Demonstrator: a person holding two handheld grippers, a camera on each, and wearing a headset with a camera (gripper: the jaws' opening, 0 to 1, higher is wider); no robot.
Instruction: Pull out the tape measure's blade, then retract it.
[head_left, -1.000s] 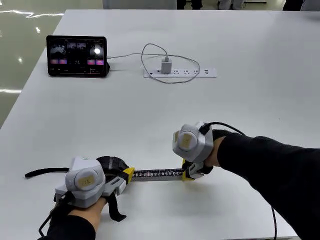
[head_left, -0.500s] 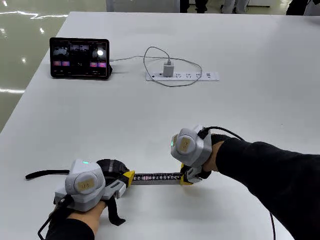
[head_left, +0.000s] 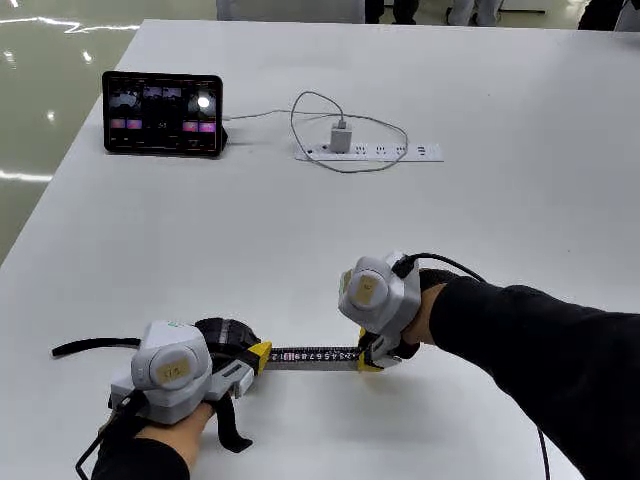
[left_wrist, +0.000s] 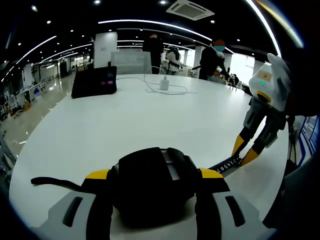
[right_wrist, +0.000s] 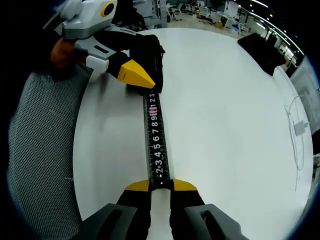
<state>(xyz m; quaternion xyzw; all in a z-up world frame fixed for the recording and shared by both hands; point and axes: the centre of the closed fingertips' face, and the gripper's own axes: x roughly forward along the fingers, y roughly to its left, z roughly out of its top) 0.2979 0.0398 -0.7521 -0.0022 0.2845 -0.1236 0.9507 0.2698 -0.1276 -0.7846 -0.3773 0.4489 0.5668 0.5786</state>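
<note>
White table (head_left: 300, 230) in a brightly lit hall. Left claw (left_wrist: 155, 175) clamps the black tape measure (left_wrist: 152, 192). Right claw (right_wrist: 161, 186), near its right, pinches the drawn-out blade (right_wrist: 154, 135) at the tip. Tablet (head_left: 162, 99) and power strip (head_left: 370, 151) lie well beyond it.

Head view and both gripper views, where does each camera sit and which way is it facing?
Head view: on the headset, looking forward and down at the table; shows a dark sleeve, the left gripper and the right gripper.
Left gripper view: on the left gripper, looking along its jaws, shut on the tape measure case, toward the right gripper.
Right gripper view: on the right gripper, looking along the blade its jaws pinch, back toward the left gripper.
Shared: both gripper views show the blade.
</note>
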